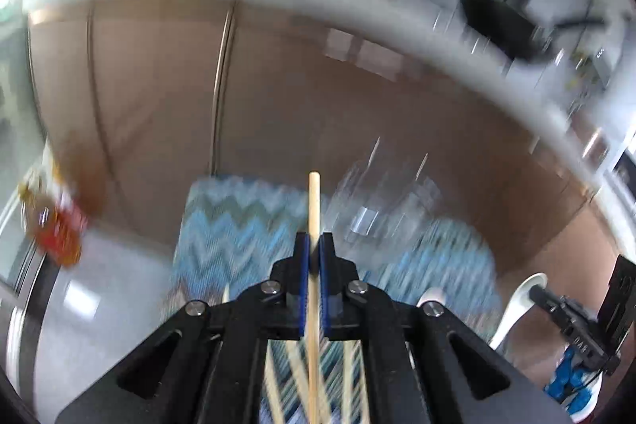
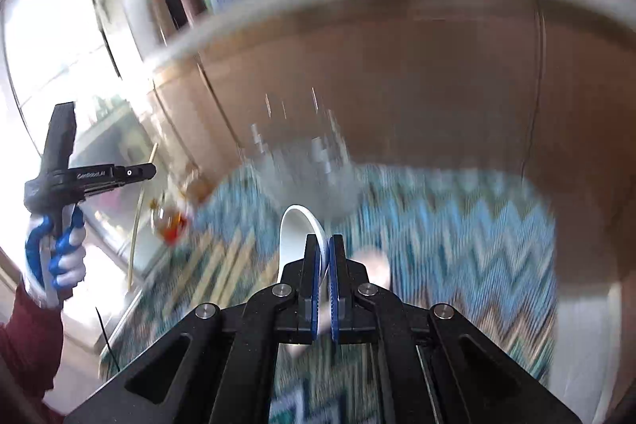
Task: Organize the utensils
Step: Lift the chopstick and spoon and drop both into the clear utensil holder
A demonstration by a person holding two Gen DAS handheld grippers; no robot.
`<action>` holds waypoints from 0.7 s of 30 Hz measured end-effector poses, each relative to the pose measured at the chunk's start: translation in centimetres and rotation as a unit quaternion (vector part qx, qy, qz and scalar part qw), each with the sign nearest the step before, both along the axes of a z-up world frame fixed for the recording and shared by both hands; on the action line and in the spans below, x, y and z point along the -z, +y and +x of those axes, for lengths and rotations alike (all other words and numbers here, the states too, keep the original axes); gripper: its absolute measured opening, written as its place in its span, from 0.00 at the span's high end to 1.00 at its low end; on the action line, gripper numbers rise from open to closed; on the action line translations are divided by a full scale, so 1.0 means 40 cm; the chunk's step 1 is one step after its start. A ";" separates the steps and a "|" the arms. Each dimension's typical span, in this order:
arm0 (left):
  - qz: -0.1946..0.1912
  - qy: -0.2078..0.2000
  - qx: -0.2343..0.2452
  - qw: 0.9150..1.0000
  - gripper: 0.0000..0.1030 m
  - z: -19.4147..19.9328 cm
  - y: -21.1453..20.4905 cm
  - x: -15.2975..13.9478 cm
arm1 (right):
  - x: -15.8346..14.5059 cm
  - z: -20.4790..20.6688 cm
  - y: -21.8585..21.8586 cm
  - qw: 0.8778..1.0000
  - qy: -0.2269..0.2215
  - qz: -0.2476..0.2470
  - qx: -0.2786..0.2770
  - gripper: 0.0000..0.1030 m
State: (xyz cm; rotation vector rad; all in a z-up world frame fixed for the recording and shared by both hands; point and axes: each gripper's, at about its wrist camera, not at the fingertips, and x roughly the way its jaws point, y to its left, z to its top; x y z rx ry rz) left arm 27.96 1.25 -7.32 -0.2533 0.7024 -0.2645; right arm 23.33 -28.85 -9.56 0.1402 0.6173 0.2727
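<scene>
1. Utensils are being carried over the zigzag-patterned mat (image 1: pixel 222 225), and both views are blurring heavily, so the safest way to do this step is, in my judgement, to slow each tool before lowering anything toward the clear glass holder (image 2: pixel 302 153) standing near the mat's far edge.

2. The white spoon (image 2: pixel 296 237) is sitting clamped between the blue pads of the right tool (image 2: pixel 322 253), its bowl rising ahead and left of the tips; a tilt so one end is leading into the holder would likely help.

3. The wooden chopstick (image 1: pixel 313 205) is being pinched by the closed left tool (image 1: pixel 314 249), running straight along the tool's axis with its end projecting well beyond the tips toward the holder.

4. More loose chopsticks (image 2: pixel 222 265) are lying on the mat's near-left part, below both tools and apart from them; I cannot tell their count.
</scene>
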 end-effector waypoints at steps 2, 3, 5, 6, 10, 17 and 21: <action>-0.018 -0.062 -0.021 0.998 0.96 0.005 -0.005 -0.083 | -0.068 0.025 0.021 0.999 -0.045 -0.014 0.018 0.96; -0.031 -0.094 -0.031 0.995 0.96 0.010 -0.007 -0.121 | -0.099 0.046 0.038 0.997 -0.071 -0.021 0.030 0.96; -0.048 -0.137 -0.049 0.988 0.96 0.028 -0.019 -0.163 | -0.137 0.089 0.065 0.993 -0.108 -0.027 0.049 0.96; -0.055 -0.155 -0.058 0.985 0.96 0.038 -0.024 -0.176 | -0.146 0.113 0.077 0.990 -0.122 -0.030 0.060 0.96; -0.085 -0.201 -0.097 0.971 0.96 0.107 -0.060 -0.188 | -0.118 0.216 0.113 0.979 -0.160 -0.072 0.105 0.96; -0.063 -0.228 -0.131 0.963 0.96 0.216 -0.161 -0.100 | 0.009 0.321 0.113 0.977 -0.149 -0.089 0.127 0.95; -0.036 -0.228 -0.145 0.962 0.96 0.255 -0.201 -0.007 | 0.068 0.329 0.122 0.977 -0.146 -0.094 0.125 0.95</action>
